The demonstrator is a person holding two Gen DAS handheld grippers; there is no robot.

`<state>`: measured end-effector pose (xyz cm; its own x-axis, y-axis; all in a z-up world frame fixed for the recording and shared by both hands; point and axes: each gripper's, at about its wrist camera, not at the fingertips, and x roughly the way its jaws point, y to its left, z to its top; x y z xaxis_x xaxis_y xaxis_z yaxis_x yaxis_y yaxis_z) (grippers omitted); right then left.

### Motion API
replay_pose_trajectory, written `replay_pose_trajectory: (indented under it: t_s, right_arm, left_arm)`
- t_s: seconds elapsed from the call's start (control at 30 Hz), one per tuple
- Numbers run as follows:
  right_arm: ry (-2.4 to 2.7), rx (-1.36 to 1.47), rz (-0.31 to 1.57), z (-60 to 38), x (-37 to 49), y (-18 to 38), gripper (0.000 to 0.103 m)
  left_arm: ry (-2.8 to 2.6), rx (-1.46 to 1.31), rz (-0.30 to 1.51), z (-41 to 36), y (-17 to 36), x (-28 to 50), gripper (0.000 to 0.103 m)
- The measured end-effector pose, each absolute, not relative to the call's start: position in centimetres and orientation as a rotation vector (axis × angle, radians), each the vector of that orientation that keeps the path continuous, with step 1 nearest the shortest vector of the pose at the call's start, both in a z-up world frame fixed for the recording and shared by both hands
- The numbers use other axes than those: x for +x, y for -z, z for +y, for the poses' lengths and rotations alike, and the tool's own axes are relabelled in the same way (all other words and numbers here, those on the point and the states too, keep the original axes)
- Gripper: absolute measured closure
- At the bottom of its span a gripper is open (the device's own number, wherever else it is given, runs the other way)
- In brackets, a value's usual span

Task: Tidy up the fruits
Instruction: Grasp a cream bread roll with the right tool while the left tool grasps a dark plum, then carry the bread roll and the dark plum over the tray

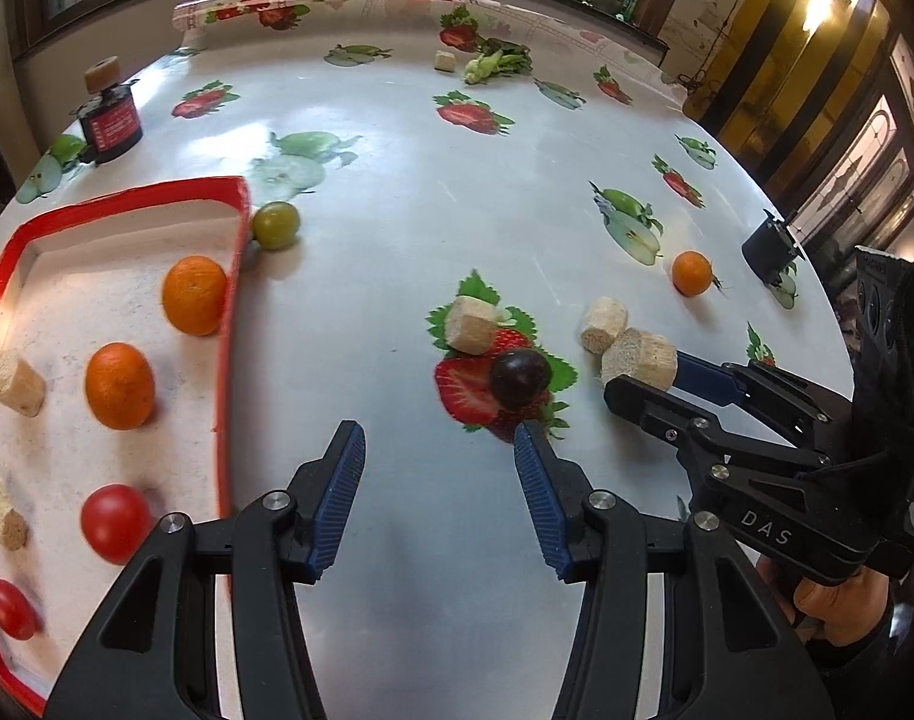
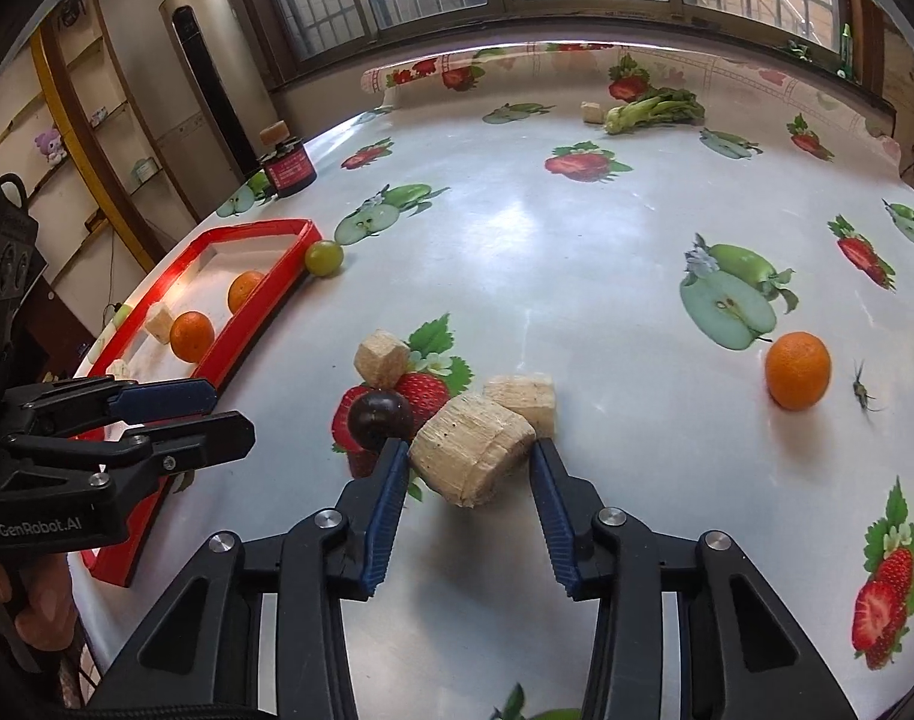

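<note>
While the right gripper (image 2: 470,461) is closed around a beige cork-like block (image 2: 472,457), with the blue pads seemingly touching its two sides, the block is still seen resting on or just above the table (image 2: 577,228). A slip can be expected here, in judgement: the block is rough and rounded and it is held only near the fingertips, so it may rotate or drop when lifted. Just to its left lies the dark grape (image 2: 379,418), almost touching the left finger of this gripper, and it could be pushed and rolled away. A second block (image 2: 526,397) lies just behind the gripped one and may be disturbed too. The left gripper (image 1: 439,447) is held open at a medium width, with nothing between its fingers, just near of the dark grape as seen from the left wrist view. The red-rimmed tray (image 1: 232,324) stands at the left side; two oranges (image 1: 120,385), two red tomatoes (image 1: 116,523) and several beige blocks are found in it, so fruits and blocks are mixed there. Outside the tray, a green grape (image 1: 275,224) is touching its far right corner, and one more orange (image 2: 797,369) remains on the right of the table, well apart from everything.
</note>
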<state>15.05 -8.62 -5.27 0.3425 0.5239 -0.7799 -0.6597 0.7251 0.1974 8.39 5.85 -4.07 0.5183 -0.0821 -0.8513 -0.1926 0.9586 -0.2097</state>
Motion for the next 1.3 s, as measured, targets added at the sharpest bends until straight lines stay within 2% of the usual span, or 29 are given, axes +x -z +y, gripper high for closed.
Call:
replay_pose_trajectory:
  t_s: [0.23,0.27,0.33,1.3]
  right_arm:
    - [-0.721,-0.111,0.942,-12.1,15.7,4.8,0.06]
    - [-0.714,-0.108,0.94,-12.5,15.7,4.7,0.06]
    - [-0.702,-0.097,0.939,-13.2,15.9,4.6,0.06]
    - [-0.768,-0.137,0.896,-10.2,12.3,2.4,0.06]
  left_arm:
    - [0.003,-0.3,1.041,3.2,5.7,11.6,0.055]
    - [0.013,-0.298,1.038,3.0,5.9,11.9,0.067]
    - [0.01,-0.285,1.033,2.9,5.9,12.2,0.08]
    - [-0.038,-0.342,0.932,6.8,2.3,5.2,0.08]
